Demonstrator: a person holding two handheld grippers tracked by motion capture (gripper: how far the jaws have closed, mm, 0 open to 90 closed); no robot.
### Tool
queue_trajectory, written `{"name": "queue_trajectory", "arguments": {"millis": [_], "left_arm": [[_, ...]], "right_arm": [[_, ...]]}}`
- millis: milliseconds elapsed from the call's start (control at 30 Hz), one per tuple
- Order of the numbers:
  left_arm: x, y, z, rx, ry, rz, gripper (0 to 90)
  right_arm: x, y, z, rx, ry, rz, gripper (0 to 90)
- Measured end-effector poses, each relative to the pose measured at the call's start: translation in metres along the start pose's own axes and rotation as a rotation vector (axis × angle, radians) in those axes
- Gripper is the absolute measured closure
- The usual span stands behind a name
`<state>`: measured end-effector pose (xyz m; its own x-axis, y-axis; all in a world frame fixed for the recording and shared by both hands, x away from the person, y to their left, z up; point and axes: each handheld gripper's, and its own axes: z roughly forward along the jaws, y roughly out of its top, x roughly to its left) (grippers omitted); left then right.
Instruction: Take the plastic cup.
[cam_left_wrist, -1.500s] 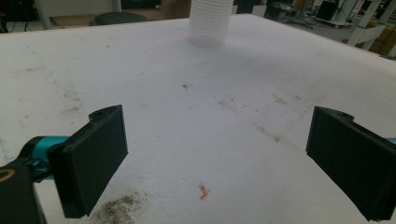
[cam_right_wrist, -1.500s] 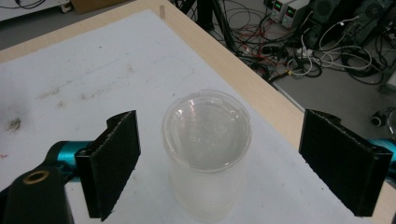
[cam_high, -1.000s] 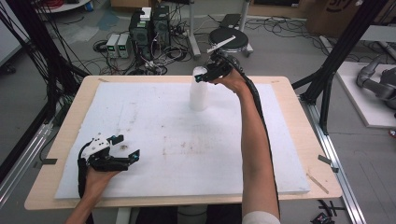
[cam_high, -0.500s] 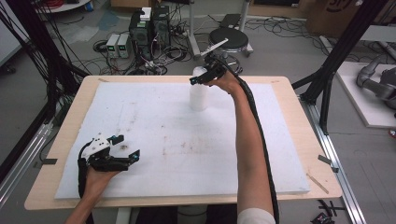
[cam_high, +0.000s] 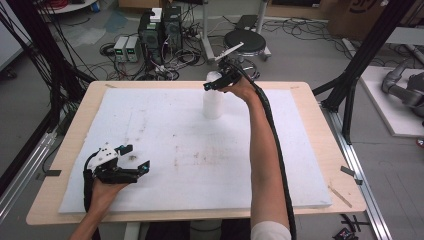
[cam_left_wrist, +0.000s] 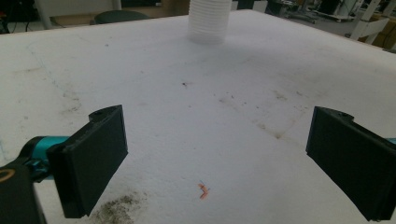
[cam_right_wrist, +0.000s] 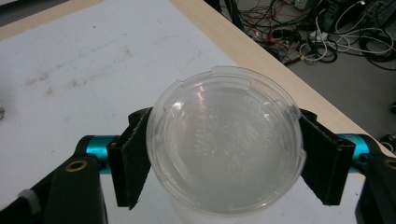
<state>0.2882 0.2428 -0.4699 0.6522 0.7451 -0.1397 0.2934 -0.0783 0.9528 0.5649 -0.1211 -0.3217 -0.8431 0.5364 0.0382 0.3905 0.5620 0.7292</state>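
My right gripper (cam_right_wrist: 224, 170) jaws just closed onto the clear lid (cam_right_wrist: 226, 140) of the white cup stack (cam_high: 213, 97); thin rim could slip, toppling the stack. Left gripper (cam_left_wrist: 219, 156) open, idle.

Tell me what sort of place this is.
Probably a robotics or data-collection lab: a foam-covered table inside a black metal frame, electronics boxes and tangled cables on the floor, and a person working hand-held tongs.

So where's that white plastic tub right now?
The tub stands at the far middle of the white mat, between the right tool's jaws, which have just been closing around its lid.
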Motion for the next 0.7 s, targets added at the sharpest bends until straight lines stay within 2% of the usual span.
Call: {"name": "queue_trajectory", "arguments": {"millis": [233, 700], "left_arm": [[-0.0004, 0.0001, 0.0002, 0.001, 0.0, 0.003, 5.2], [-0.0007, 0.0002, 0.0005, 0.004, 0.005, 0.008, 5.2]], "right_arm": [[-0.0013, -0.0021, 0.0014, 0.005, -0.001, 0.008, 33.3], [-0.0002, -0.0024, 0.0019, 0.005, -0.007, 0.019, 36.6]]}}
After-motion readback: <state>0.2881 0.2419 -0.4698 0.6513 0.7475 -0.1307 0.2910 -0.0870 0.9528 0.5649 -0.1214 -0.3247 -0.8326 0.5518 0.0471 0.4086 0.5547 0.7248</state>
